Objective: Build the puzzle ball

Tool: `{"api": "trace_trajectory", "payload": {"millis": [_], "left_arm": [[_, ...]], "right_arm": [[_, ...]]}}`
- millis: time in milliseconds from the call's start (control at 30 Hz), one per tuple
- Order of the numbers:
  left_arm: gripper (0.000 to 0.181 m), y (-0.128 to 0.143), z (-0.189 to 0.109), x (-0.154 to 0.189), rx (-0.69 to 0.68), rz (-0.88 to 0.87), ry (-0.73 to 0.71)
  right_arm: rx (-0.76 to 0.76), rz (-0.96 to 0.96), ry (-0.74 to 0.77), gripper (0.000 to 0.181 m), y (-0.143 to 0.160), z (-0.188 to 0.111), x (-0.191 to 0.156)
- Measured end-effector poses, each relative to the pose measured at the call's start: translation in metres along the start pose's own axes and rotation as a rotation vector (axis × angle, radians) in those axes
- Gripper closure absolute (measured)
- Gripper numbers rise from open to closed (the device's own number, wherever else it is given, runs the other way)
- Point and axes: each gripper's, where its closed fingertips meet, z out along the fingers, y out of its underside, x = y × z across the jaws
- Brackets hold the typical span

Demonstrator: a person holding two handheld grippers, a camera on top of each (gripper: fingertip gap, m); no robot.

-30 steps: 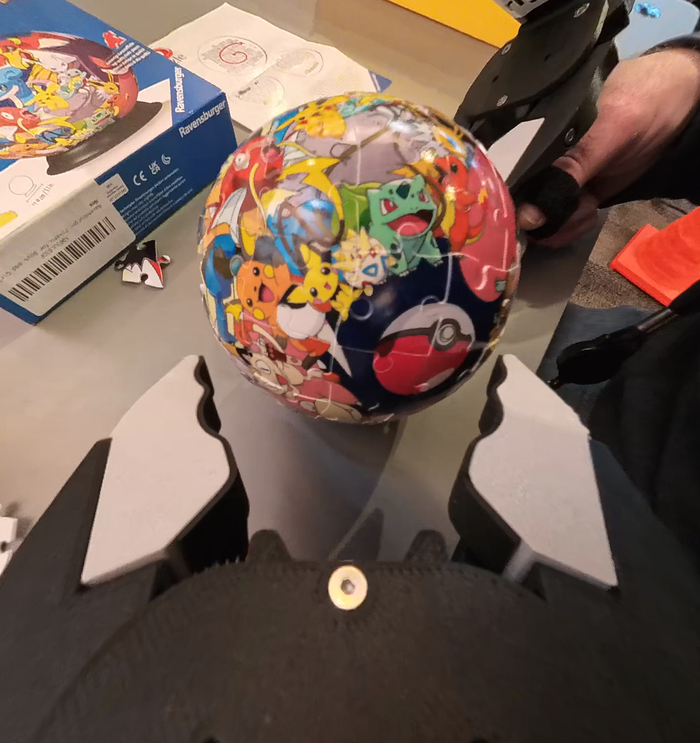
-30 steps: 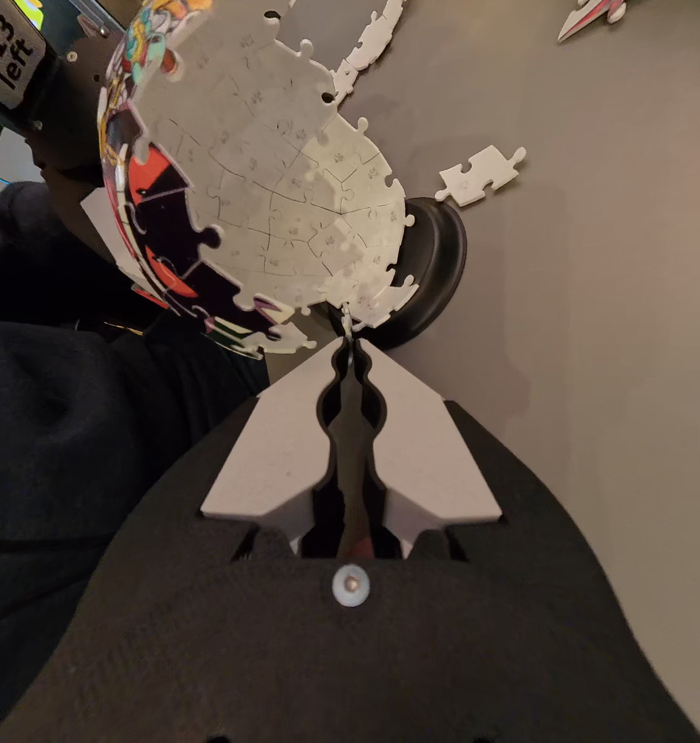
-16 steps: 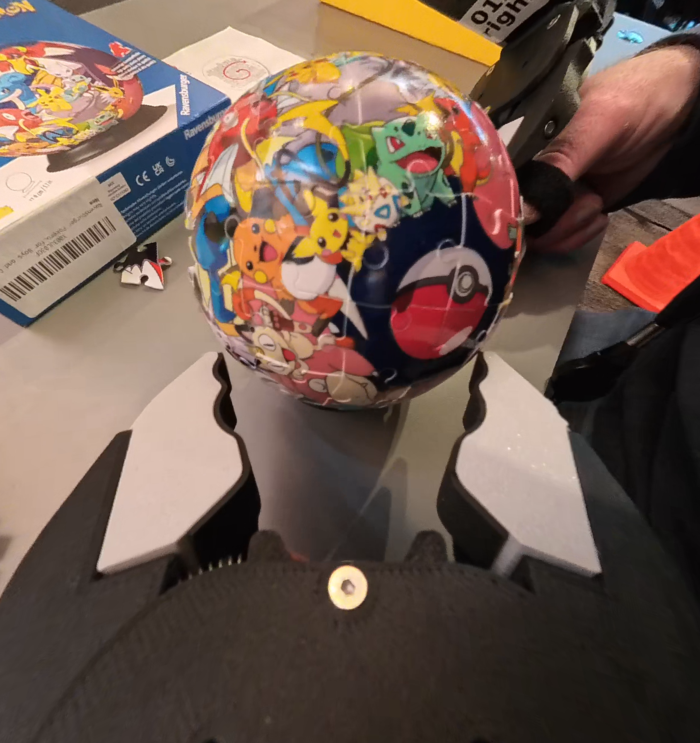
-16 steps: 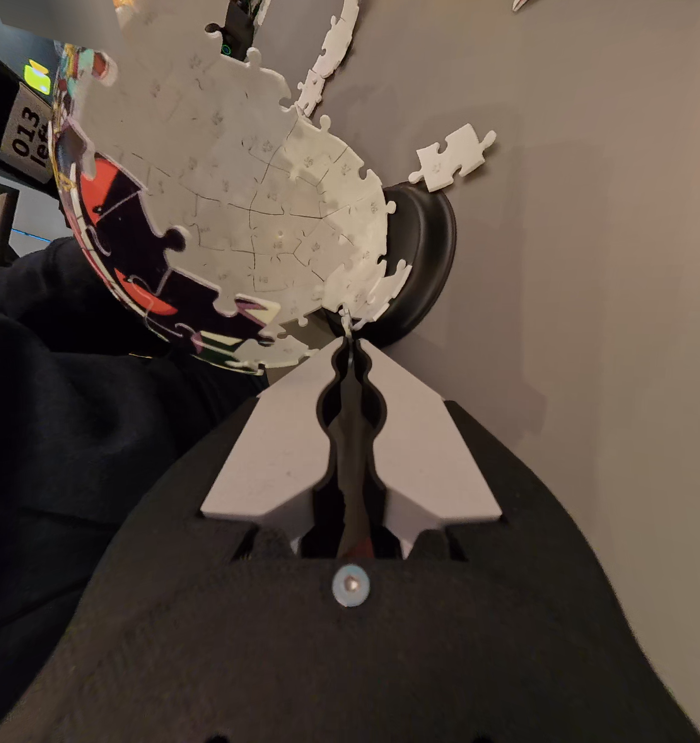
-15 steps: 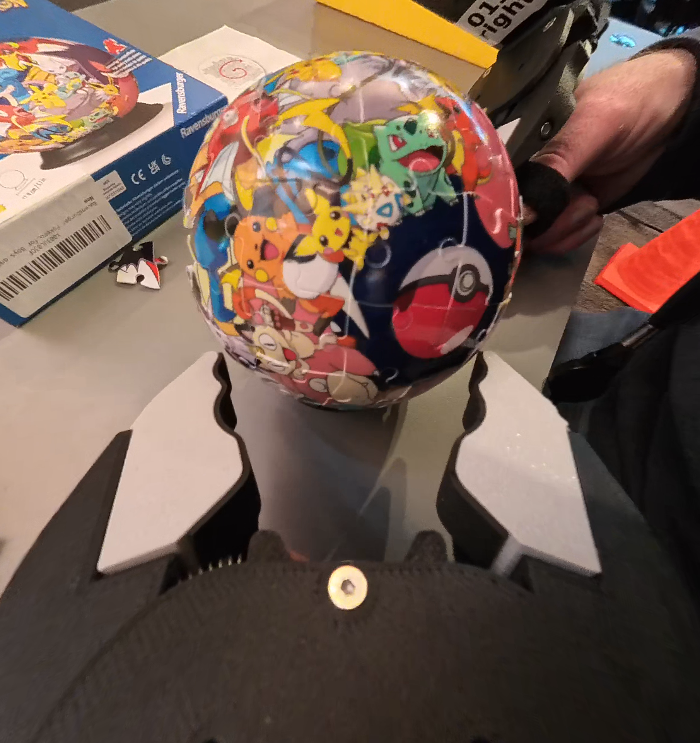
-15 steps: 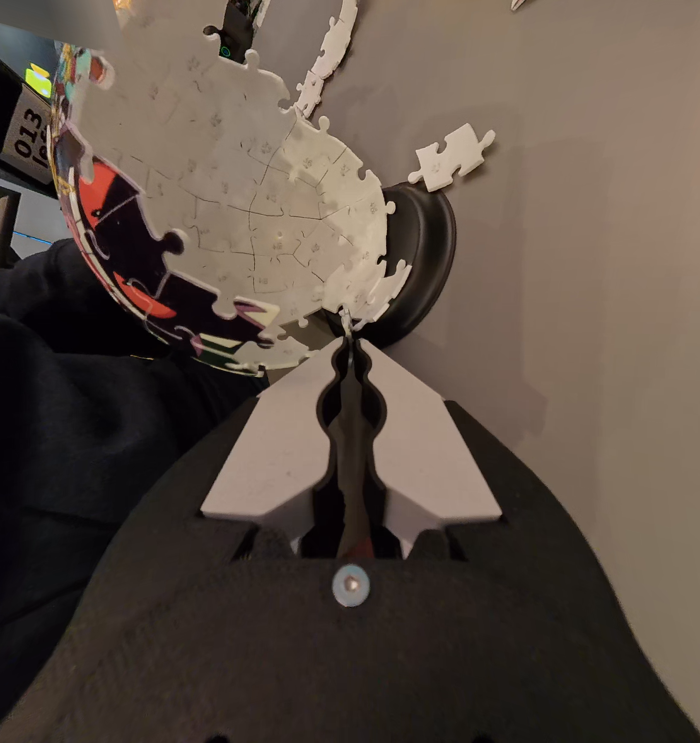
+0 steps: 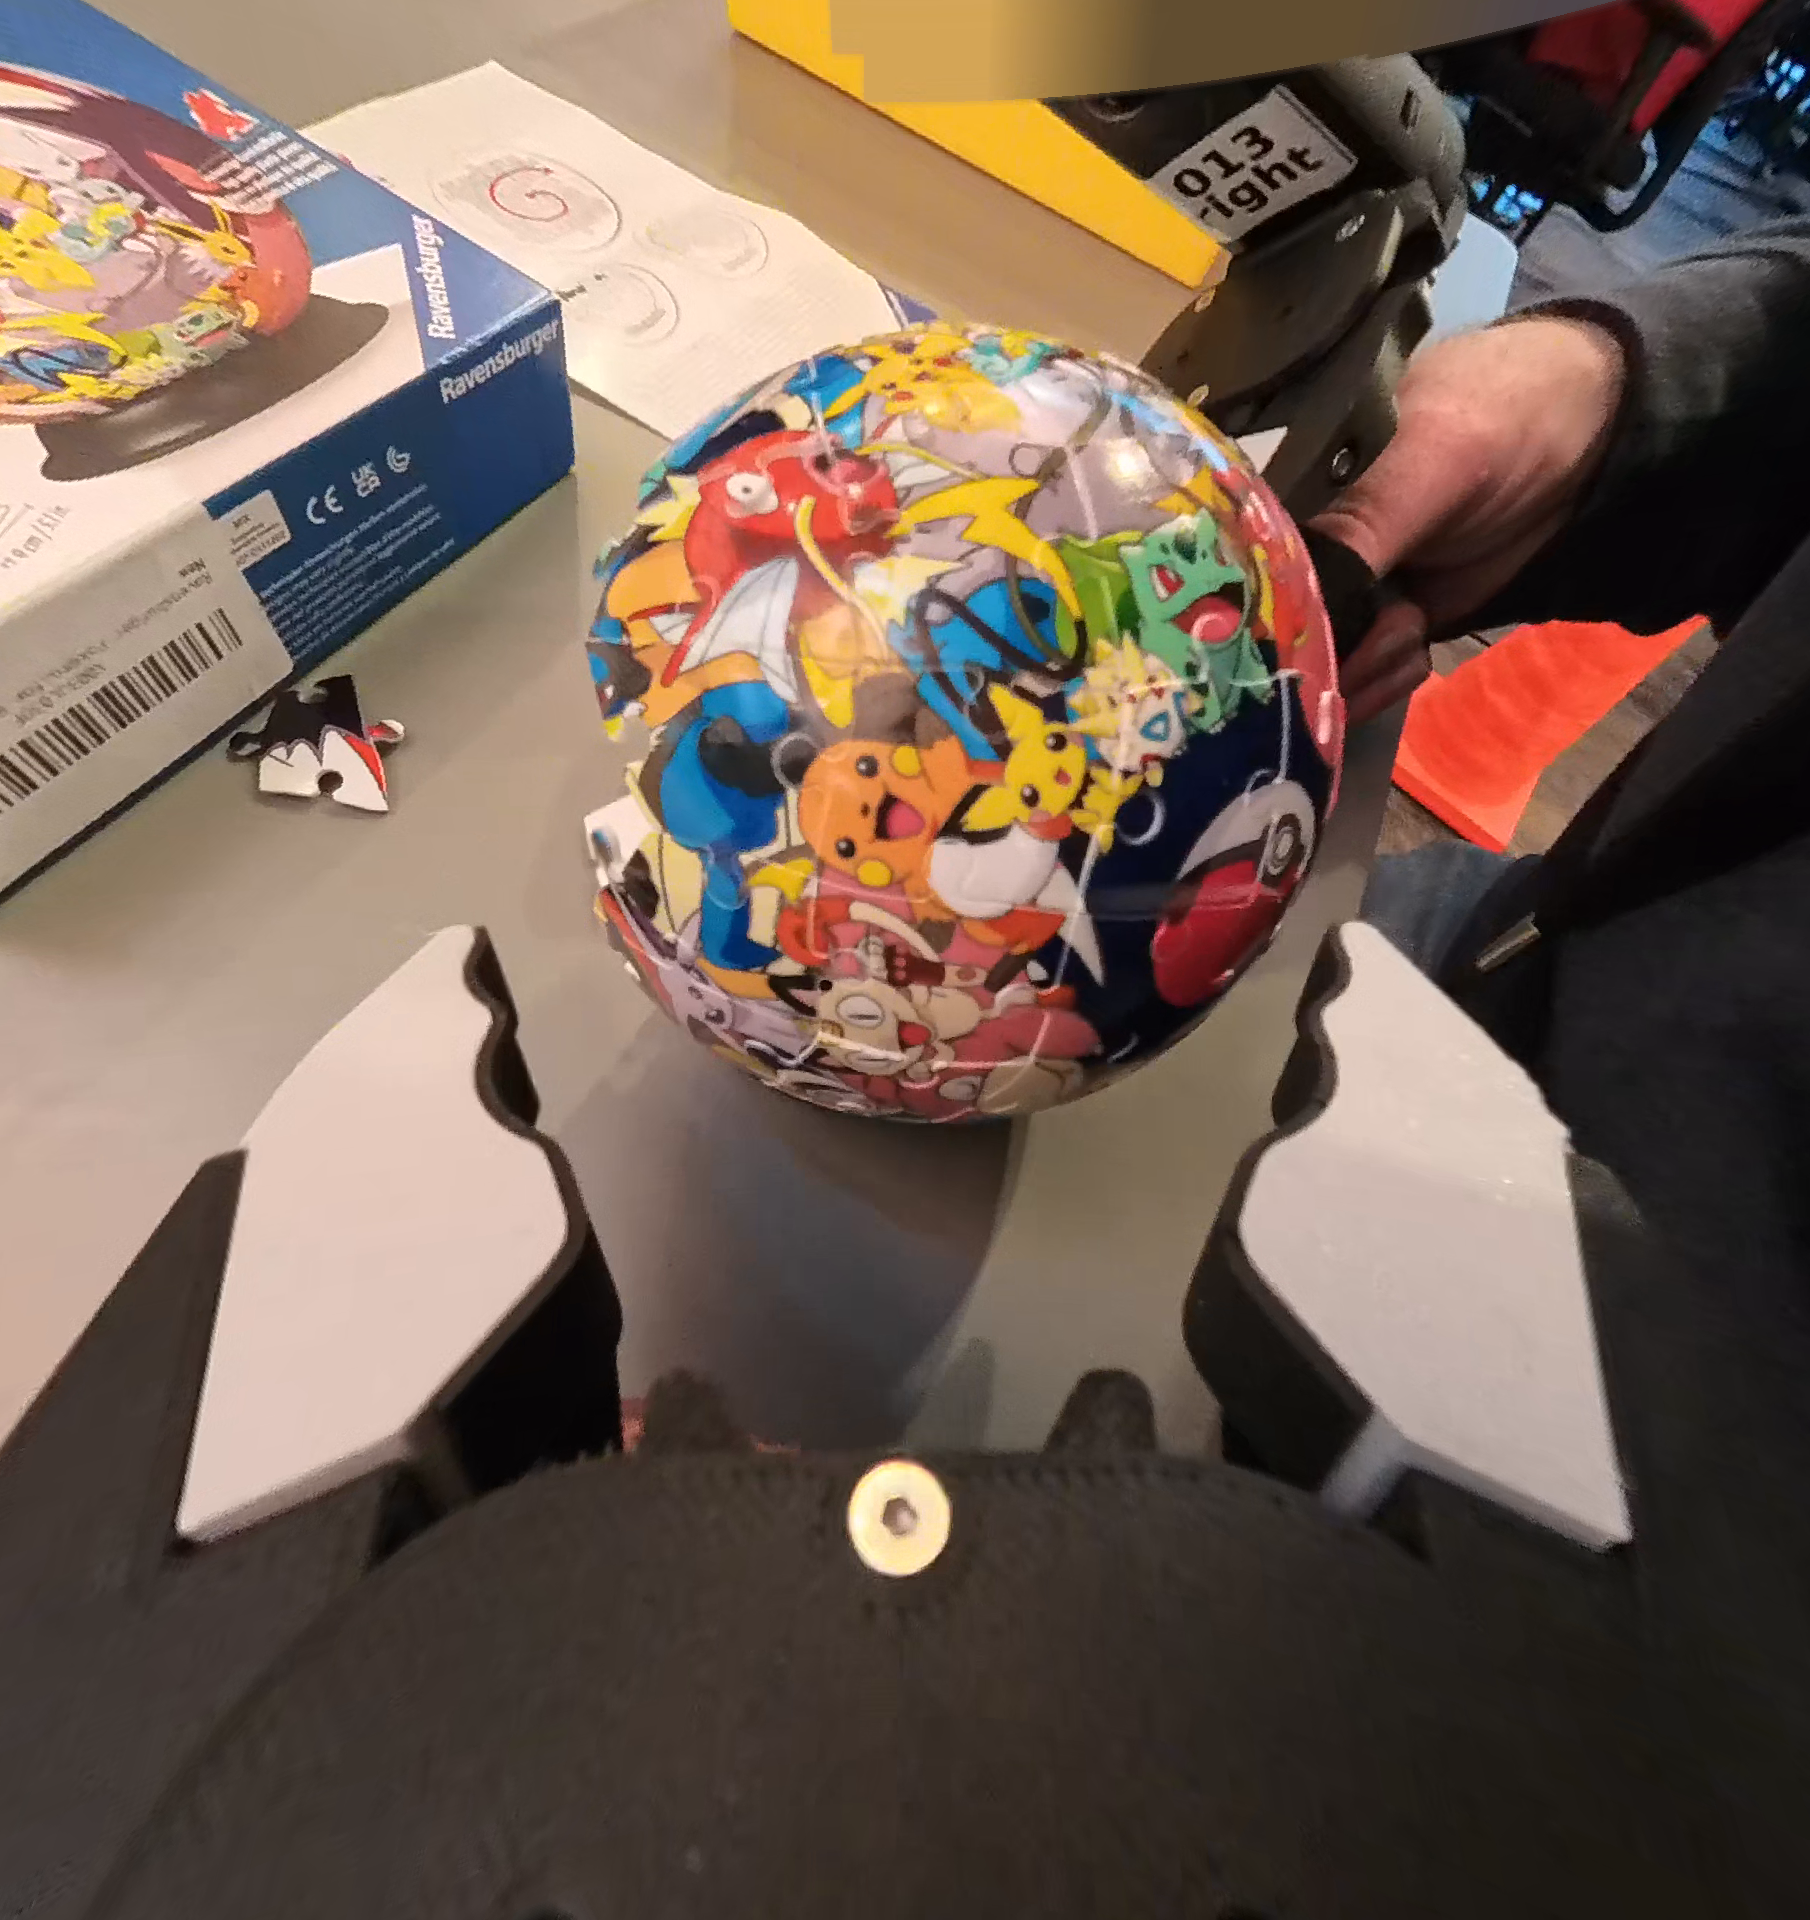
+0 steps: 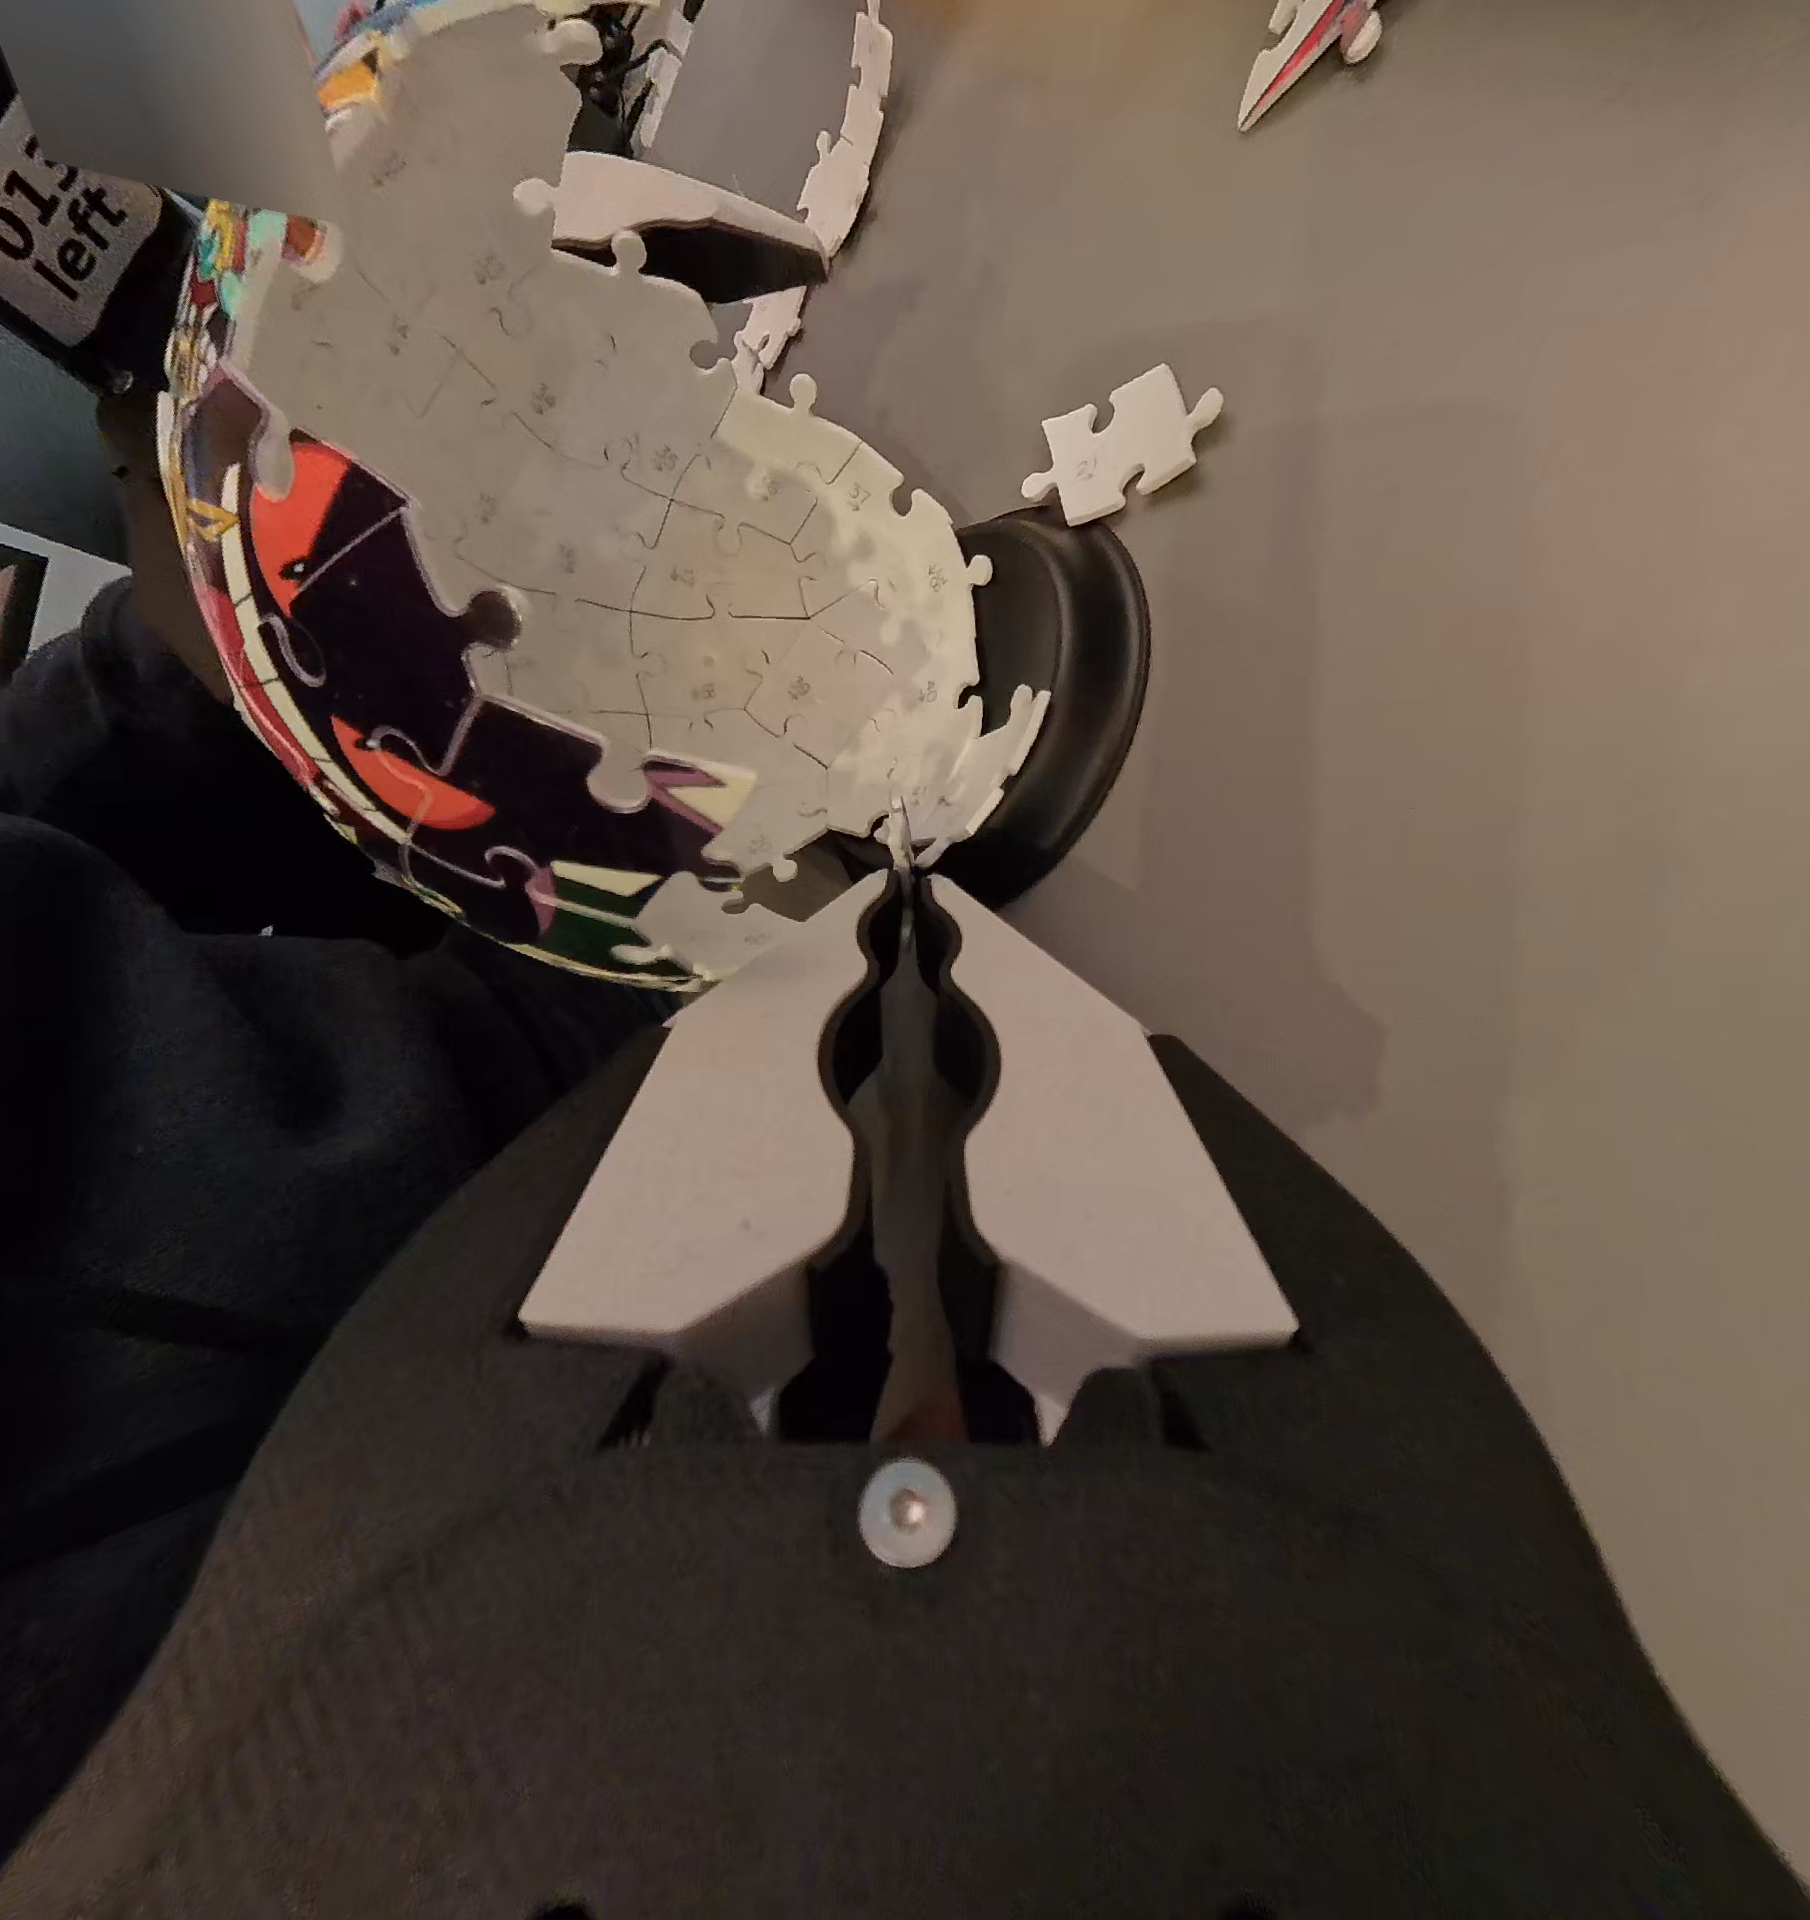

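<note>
Sitting on a black stand [image 8: 1077, 665] on the grey table [image 7: 153, 1039], the ball [image 7: 968, 717] is partly built: its printed outside faces the left gripper, while the right wrist view looks into its open side and shows the white backs of the joined pieces [image 8: 672, 582] along a jagged edge.

At that edge, low down next to the stand, the right gripper [image 8: 906, 878] has its fingers pressed together on a thin piece [image 8: 899, 831], seen edge-on, whose tip touches the ball's rim. A hand [image 7: 1441, 499] holds this gripper on the far right side of the ball.

The left gripper [image 7: 901, 997] hovers in front of the ball with its fingers spread wide and nothing between them; the ball lies just beyond the fingertips, not touching them.

A loose white piece [image 8: 1124, 447] lies on the table just beside the stand, and a curved strip of joined pieces [image 8: 839, 177] lies farther off. A black, white and red piece [image 7: 324, 748] rests near the blue box [image 7: 257, 343] to the left of the ball. Behind the ball lies a paper sheet [image 7: 610, 239], and beyond that a yellow box [image 7: 994, 125]. An orange object [image 7: 1535, 707] sits off to the right.
</note>
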Motion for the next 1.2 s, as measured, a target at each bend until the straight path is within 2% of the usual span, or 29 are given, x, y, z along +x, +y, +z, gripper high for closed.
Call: {"api": "trace_trajectory", "payload": {"millis": [300, 1200], "left_arm": [[0.060, -0.0013, 0.0068, 0.0037, -0.033, 0.054, 0.084], [0.063, -0.0027, 0.0058, 0.0067, -0.018, 0.136, 0.105]], "right_arm": [[0.003, 0.000, -0.005, 0.181, -0.0001, 0.0023, 0.0003], [0.021, 0.011, -0.007, 0.181, -0.0012, 0.0014, 0.0020]]}}
